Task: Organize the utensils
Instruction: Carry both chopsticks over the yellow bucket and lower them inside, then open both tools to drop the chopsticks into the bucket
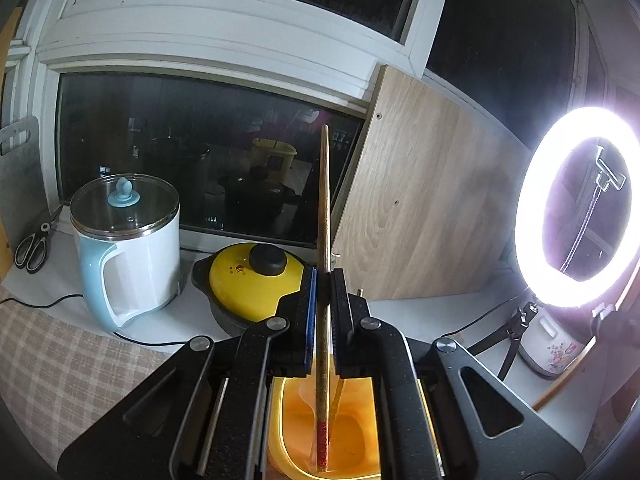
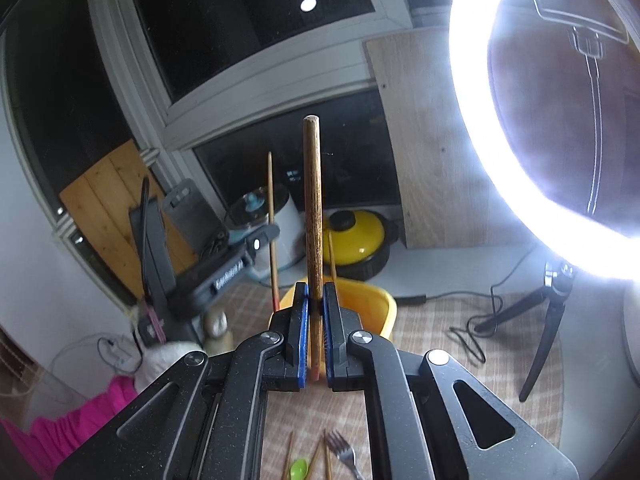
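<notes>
Wood in both grips. The left gripper (image 1: 323,280) has its jaws pressed onto a chopstick (image 1: 325,200) held upright — the thin end points up against the dark window (image 1: 200,152), the red-wrapped end hangs down inside the yellow container (image 1: 280,432) directly below the fingers. A second stick leans inside that container, just right of the held one, and a pale spoon-like shape (too washed out in the orange glow to be sure) lies against the container's inner wall.

The right gripper (image 2: 316,312) pinches a second chopstick (image 2: 313,208), also upright, blunt end up; its lower end shows between the blue pads. Beyond it sits the yellow container (image 2: 380,308) on the checked cloth (image 2: 440,340), with the left gripper (image 2: 224,276) near its left rim, carrying its stick (image 2: 272,220).

On the cloth near the bottom edge of the right wrist view: a fork (image 2: 340,452), a green spoon (image 2: 298,468), more chopsticks (image 2: 326,460) — all lying loose.

Behind: white-and-blue kettle (image 1: 128,248), yellow-lidded pot (image 1: 252,280), scissors (image 1: 32,248), wooden board (image 1: 420,208) against the window, ring light (image 1: 576,216) on a tripod at right.
</notes>
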`<action>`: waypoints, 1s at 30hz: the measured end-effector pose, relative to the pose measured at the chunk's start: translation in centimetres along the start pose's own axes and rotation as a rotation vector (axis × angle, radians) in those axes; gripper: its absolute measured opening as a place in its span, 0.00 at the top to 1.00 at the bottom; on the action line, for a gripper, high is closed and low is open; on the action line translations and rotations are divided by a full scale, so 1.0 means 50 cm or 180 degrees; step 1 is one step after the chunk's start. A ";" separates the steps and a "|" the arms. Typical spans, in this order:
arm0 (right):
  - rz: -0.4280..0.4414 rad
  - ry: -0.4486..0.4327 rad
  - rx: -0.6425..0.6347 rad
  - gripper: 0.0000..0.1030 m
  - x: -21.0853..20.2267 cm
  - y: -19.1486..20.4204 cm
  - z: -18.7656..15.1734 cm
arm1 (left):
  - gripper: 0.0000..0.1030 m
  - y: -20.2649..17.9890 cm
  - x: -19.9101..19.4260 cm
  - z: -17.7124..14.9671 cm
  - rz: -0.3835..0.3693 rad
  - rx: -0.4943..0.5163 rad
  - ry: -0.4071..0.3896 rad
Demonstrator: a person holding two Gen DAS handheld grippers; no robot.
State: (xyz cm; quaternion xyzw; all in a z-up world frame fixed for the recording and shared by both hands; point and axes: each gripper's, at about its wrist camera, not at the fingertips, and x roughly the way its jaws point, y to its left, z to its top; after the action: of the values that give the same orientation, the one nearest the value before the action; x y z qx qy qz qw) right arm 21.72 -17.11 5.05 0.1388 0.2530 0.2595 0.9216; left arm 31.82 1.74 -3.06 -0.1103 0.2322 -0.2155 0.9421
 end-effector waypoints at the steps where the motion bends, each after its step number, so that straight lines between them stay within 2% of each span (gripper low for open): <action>1: -0.0046 -0.0030 -0.0019 0.95 0.005 0.000 0.004 | 0.96 0.000 0.001 0.000 -0.0003 0.0002 0.0006; 10: -0.0277 0.0088 0.0018 0.95 0.083 -0.028 0.000 | 0.96 -0.002 0.008 -0.008 0.0014 0.0015 0.0019; 21: -0.0293 0.0371 0.0042 0.95 0.157 -0.039 -0.039 | 0.96 0.001 0.016 -0.032 0.0020 0.0018 0.0118; 30: -0.0300 0.0521 0.0027 0.95 0.179 -0.040 -0.061 | 0.96 0.010 0.008 -0.054 0.0058 0.0050 0.0232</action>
State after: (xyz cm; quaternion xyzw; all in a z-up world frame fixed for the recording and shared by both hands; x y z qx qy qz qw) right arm 27.51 -13.44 -1.79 0.1090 0.3349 0.2252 0.9084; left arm 31.02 1.70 -5.70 -0.0930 0.2656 -0.2127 0.9357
